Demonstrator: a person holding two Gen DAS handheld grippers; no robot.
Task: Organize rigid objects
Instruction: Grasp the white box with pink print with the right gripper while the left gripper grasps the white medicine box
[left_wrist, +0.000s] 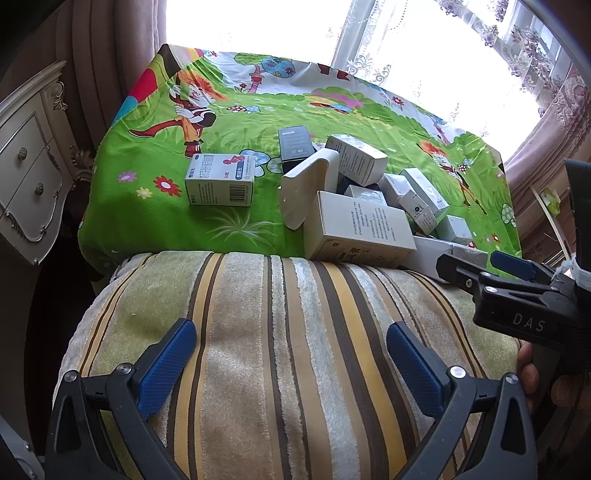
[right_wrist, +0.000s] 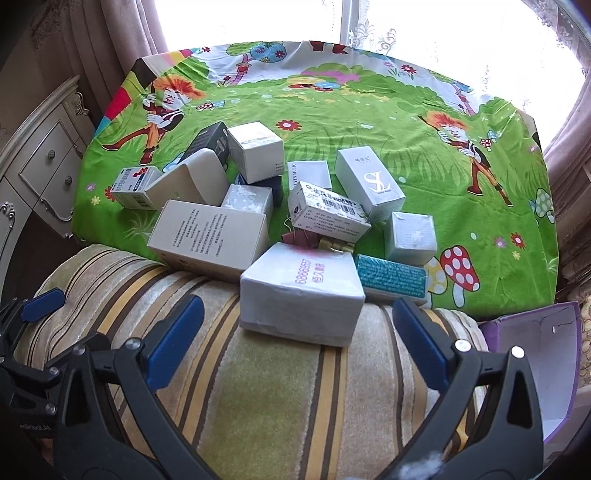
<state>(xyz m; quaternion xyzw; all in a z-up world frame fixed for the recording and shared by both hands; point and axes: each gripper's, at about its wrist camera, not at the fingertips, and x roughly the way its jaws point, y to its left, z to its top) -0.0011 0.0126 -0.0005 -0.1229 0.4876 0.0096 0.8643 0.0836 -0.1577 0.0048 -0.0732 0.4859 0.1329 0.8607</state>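
The boxes (right_wrist: 280, 206) are lying in a loose heap on the counter, on the green cloth (right_wrist: 369, 122), just beyond a striped cushion (right_wrist: 280, 387); they are looking like light cardboard, stiff but easy to dent, so I am judging that a soft pinch across two flat sides is best. The nearest wrapped box (right_wrist: 301, 295) is looking glossy and may be slipping; it is resting partly on the cushion. The right tongs (right_wrist: 297, 339) are spread and holding nothing; the left tongs (left_wrist: 291, 363) are spread too, hovering over the cushion. The right view is showing a purple bin (right_wrist: 535, 354) and a teal box (right_wrist: 391, 277), which the left view is not showing; the left view is showing the medicine box (left_wrist: 219, 179) standing apart from the heap.
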